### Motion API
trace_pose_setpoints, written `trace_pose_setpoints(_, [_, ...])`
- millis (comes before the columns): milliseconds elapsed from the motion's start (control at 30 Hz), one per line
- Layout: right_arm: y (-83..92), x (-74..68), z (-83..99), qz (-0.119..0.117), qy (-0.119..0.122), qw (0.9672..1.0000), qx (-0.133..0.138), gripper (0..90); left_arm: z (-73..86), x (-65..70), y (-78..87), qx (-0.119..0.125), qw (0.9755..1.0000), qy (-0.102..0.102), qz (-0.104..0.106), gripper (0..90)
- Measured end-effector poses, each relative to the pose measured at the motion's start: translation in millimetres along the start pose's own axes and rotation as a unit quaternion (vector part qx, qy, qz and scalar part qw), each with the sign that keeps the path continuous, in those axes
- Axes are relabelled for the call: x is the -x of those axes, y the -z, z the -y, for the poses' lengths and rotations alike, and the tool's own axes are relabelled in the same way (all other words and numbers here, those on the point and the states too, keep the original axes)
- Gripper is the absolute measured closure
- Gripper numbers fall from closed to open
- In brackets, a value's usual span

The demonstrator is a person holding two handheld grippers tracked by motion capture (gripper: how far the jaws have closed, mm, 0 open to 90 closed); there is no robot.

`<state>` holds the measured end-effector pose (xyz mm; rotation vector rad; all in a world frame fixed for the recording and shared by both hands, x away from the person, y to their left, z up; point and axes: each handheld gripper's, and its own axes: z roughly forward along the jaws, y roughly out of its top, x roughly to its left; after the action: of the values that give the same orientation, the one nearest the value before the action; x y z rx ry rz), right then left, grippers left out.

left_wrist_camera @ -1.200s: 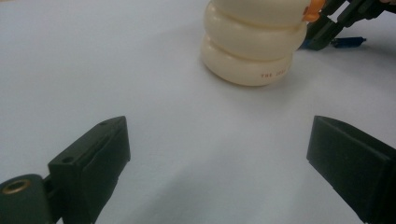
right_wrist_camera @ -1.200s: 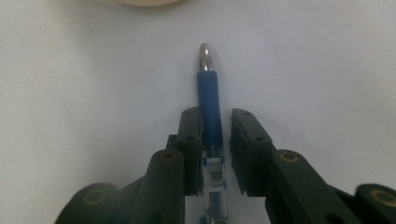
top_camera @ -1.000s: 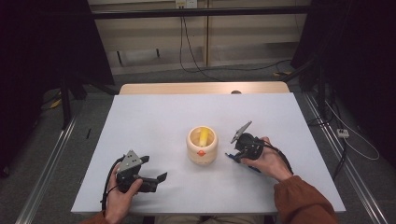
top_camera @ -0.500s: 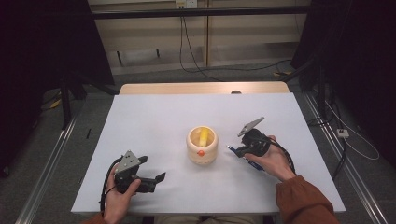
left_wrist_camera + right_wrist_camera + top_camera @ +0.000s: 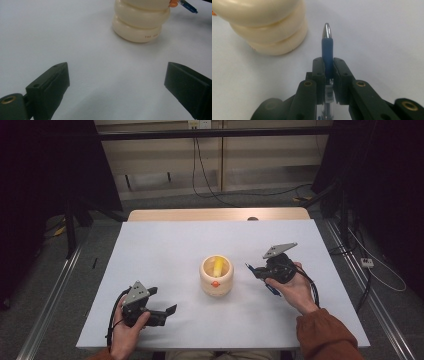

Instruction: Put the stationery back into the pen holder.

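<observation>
A cream, ring-stacked holder (image 5: 216, 276) stands mid-table with a yellow item (image 5: 219, 266) inside and an orange dot on its front. Just right of it, my right gripper (image 5: 256, 270) is shut on a blue pen (image 5: 271, 289), lifted off the table with the tip aimed at the holder. In the right gripper view the jaws (image 5: 327, 61) pinch the blue pen (image 5: 327, 46), its silver tip pointing past the holder (image 5: 267, 27). My left gripper (image 5: 162, 301) rests at the front left, open. In the left gripper view nothing lies between its jaws (image 5: 115, 75); the holder (image 5: 140, 22) and the pen's tip (image 5: 188, 6) are beyond.
The white tabletop (image 5: 170, 250) spreads around the holder. A wooden strip (image 5: 215, 214) runs along the far edge. Cables lie on the floor behind, and metal rails (image 5: 55, 295) run along both sides of the table.
My right gripper, holding the pen, has risen and drifted a little to the right, away from the holder. The left gripper has stayed put.
</observation>
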<state>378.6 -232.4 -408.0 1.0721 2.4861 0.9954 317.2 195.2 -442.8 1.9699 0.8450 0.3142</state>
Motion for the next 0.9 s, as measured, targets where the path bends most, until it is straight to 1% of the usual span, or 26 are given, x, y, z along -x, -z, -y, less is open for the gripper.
trace_pose_setpoints(33, [1.0, -0.1, -0.2, 0.002, -0.001, 1.0, 0.007, 81.5, 0.1, -0.1, -0.2, 0.002, 1.0, 0.001, 0.0, 6.2])
trace_pose_setpoints(100, [3.0, 0.3, -0.8, -0.003, -0.004, 0.9997, 0.024, 81.5, 0.0, -0.4, -0.2, 0.002, 1.0, 0.0, 0.001, 6.2])
trace_pose_setpoints(200, [5.1, 0.0, -1.4, 0.0, -0.004, 0.9991, 0.041, 81.5, -0.4, -0.6, 0.0, 0.002, 1.0, 0.0, 0.0, 6.2])
trace_pose_setpoints(400, [8.5, 0.1, -2.4, -0.006, -0.003, 0.997, 0.077, 81.5, 0.0, -1.2, 0.0, 0.002, 1.0, 0.001, -0.001, 6.2])
trace_pose_setpoints(533, [11.1, -0.1, -2.4, -0.008, -0.006, 0.9947, 0.102, 81.5, -0.2, -1.4, 0.2, 0.005, 1.0, 0.005, -0.001, 6.2])
trace_pose_setpoints(633, [12.7, -1.0, -2.6, -0.008, -0.005, 0.9929, 0.119, 81.5, -0.1, -1.5, 0.2, 0.001, 1.0, 0.002, -0.003, 6.2])
trace_pose_setpoints(733, [14.3, -0.8, -3.9, -0.012, -0.003, 0.991, 0.134, 81.5, 1.3, -1.8, 1.3, 0.0, 1.0, 0.008, -0.004, 6.2])
trace_pose_setpoints(833, [14.4, -0.8, -5.1, -0.013, -0.001, 0.9901, 0.14, 81.5, 1.4, -2.7, 2.1, 0.003, 0.9999, 0.01, -0.006, 6.2])
trace_pose_setpoints(900, [15.8, -1.6, -5.7, -0.02, -0.001, 0.9883, 0.152, 81.5, 1.3, -2.5, 1.8, 0.005, 0.9999, 0.009, -0.003, 6.2])
